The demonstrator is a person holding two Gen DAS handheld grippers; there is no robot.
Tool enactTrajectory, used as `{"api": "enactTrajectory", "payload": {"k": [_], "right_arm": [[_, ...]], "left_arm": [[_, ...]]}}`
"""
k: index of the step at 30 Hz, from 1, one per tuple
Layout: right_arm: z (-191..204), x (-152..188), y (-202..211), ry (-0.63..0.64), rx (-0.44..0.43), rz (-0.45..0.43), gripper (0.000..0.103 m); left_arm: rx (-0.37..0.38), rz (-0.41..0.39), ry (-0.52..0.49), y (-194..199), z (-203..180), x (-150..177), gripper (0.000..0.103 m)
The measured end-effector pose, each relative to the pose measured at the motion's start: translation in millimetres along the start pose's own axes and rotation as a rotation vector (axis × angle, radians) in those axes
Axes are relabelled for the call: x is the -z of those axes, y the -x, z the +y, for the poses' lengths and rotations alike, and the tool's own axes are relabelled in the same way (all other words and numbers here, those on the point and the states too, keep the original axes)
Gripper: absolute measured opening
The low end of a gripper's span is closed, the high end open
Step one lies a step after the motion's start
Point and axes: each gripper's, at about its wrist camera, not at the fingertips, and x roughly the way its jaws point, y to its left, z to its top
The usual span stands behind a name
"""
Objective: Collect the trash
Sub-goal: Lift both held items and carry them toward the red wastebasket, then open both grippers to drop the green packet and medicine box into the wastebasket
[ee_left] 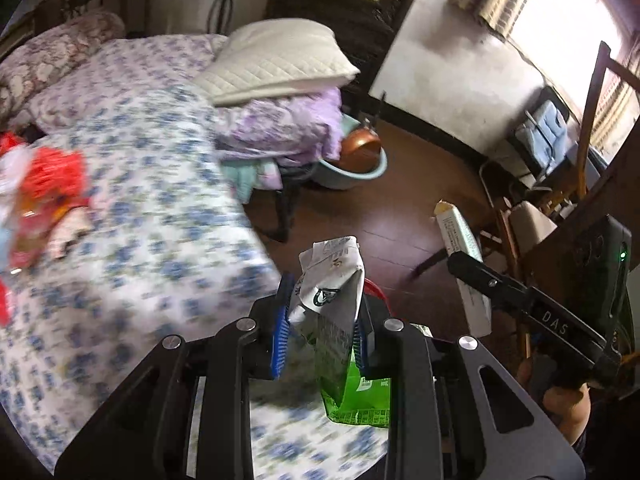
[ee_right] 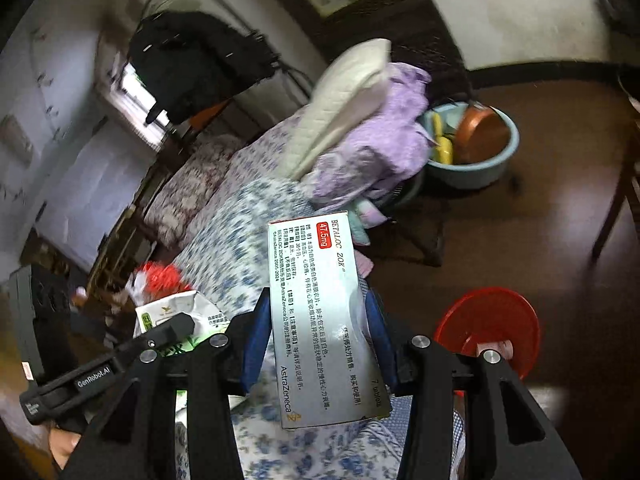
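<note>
1. Trash shows in the left wrist view as a crumpled green-and-white carton, clamped between the blue pads of the left hand-held gripper above the edge of the flowered bed. Red wrappers lie on the bed, uncollected. The right hand-held gripper carries its medicine box off to the right.

2. Right wrist view: the medicine box sits gripped between that hand-held gripper's pads. A red bin stands on the floor just to the right. Judging by this, two pieces are picked up, none dropped in yet, and the red wrappers remain.
</note>
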Motion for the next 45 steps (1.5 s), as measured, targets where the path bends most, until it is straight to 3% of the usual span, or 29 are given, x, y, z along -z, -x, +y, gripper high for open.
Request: {"api": "enactTrajectory", "payload": {"k": [6,9,17,20,23,26,31,40,42,44,45], "right_arm": [[-65.0,-0.3,-21.6,-0.187,0.004,0.067,0.046],[-109.1,8.1,-34.7,-0.347,-0.016,0.108,0.046],[-184.8,33.7,-51.4,-0.560,0.012,0.107,0.046],[-192.4,35.2,-54.8,-0.516,0.098,0.106,0.046],[-196.2,40.5,-66.8,-0.465,0.174,0.147,0.046],[-197.7,42.4,-77.2,-0.383,0.252,0.169,0.046],[-215.8,50.5,-87.2,-0.441,0.192,0.176,0.046],[-224.2,56.0,-93.2,-0.483,0.157,0.150,0.050],[-226.9,57.4,-95.2,-0.492,0.153,0.145,0.069],[-228.7,59.0,-96.1,-0.498,0.139,0.139,0.071],[-229.4,59.4,-97.0,-0.501,0.130,0.140,0.071]], "left_arm": [[0.055,0.081,-0.010,-59.8,-39.0,-7.3,0.027],[0.072,0.125,-0.010,-87.8,-51.1,-6.0,0.027],[0.083,0.250,0.019,-160.3,-70.7,1.1,0.027],[0.098,0.280,0.039,-175.3,-74.6,-2.1,0.027],[0.039,0.280,-0.014,-192.3,-84.9,-5.0,0.027],[0.016,0.329,-0.008,-218.5,-83.3,4.3,0.027],[0.004,0.397,0.005,-242.3,-79.8,12.1,0.027],[-0.005,0.424,0.025,-252.2,-76.9,15.4,0.029],[0.025,0.450,0.073,-255.4,-74.4,16.2,0.047],[0.056,0.460,0.102,-256.1,-73.6,16.4,0.060],[0.065,0.456,0.104,-255.1,-74.0,16.1,0.060]]}}
